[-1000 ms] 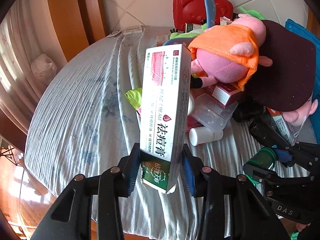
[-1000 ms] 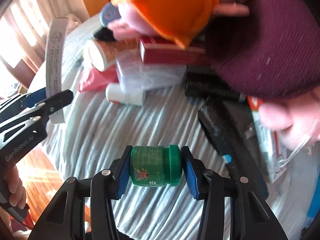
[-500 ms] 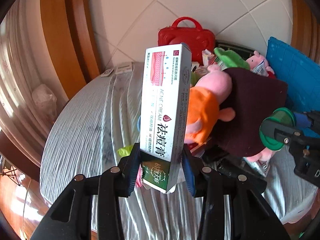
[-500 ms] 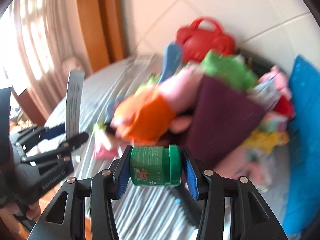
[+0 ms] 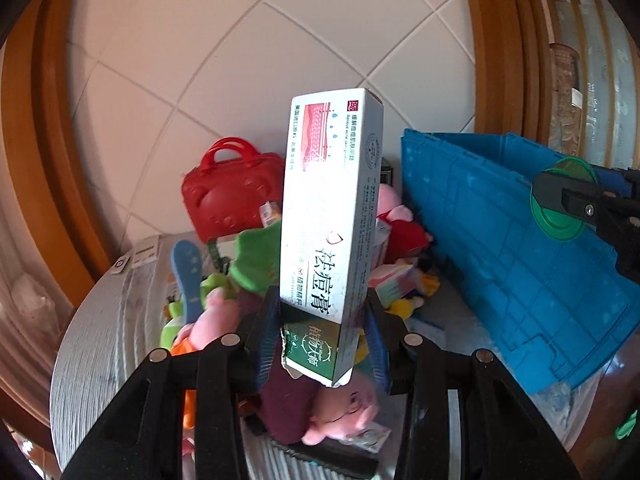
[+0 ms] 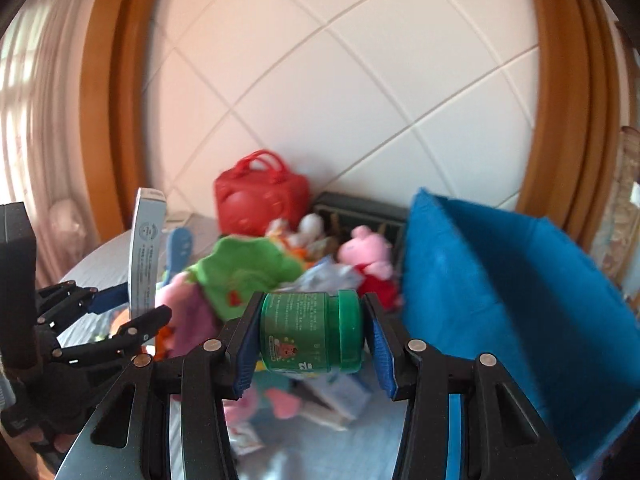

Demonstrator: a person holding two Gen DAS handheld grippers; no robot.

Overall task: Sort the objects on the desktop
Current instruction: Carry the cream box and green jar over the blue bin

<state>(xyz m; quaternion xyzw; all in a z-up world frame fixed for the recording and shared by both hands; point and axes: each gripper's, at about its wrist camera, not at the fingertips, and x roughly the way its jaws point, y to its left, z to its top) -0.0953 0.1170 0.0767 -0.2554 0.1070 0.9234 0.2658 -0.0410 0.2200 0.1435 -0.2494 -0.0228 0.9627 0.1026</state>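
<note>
My left gripper [image 5: 320,344] is clamped on the lower end of an acne cream box [image 5: 332,216], which stands nearly upright between the blue pads, its torn green bottom flap hanging just below them. My right gripper [image 6: 308,332] is clamped on a small green jar [image 6: 310,332] lying sideways, its base against the left pad and its green screw cap against the right one. From the left wrist view I can see that jar's round end [image 5: 560,200] at the right edge, in front of the outer wall of a blue plastic crate [image 5: 500,248]. From the right wrist view the crate [image 6: 500,280] sits to the right with its open inside facing me, and the left gripper [image 6: 132,316] shows at the left with the box [image 6: 146,248] seen edge-on. Below and beyond both tools is a heap on a pale striped cloth [image 5: 96,344]: a red bear-faced case [image 5: 232,196] against the tiled wall [image 5: 260,60], a green plush [image 6: 244,268], a pink pig plush in a red dress [image 6: 370,256], and a blue brush [image 5: 188,276]. The right view is blurred, so the smaller items there are unclear.
</note>
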